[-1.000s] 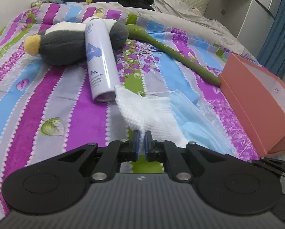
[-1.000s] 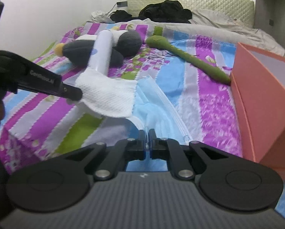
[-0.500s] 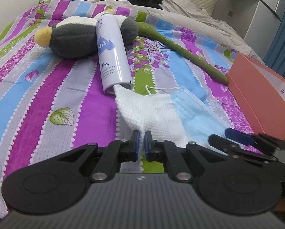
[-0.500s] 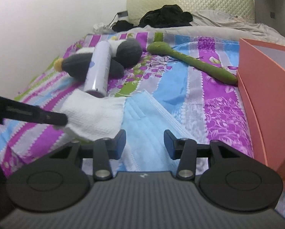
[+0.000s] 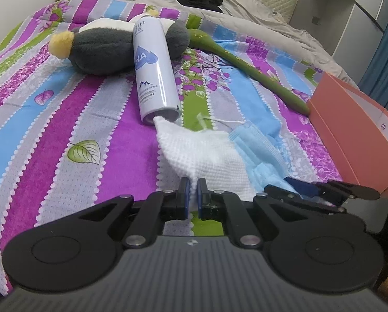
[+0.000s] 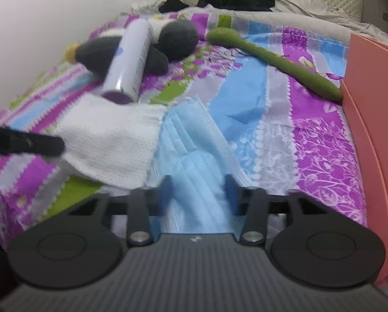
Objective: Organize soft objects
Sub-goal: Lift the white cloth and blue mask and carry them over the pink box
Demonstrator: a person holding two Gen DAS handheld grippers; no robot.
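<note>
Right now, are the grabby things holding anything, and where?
The left tool pinches the white cloth by its near edge. The right tool has just been closing, straddles the blue face mask, and does not grip it yet.

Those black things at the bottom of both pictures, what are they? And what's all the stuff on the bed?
They are two grippers, each held in a person's hand, each carrying a camera, so one picture comes from each. The left gripper pinches a white cloth. The right gripper has just been closing, with a blue face mask between its jaws, not yet pinched. On the striped bedspread also lie a spray can, a grey plush toy, a long green soft thing and an orange box.
</note>
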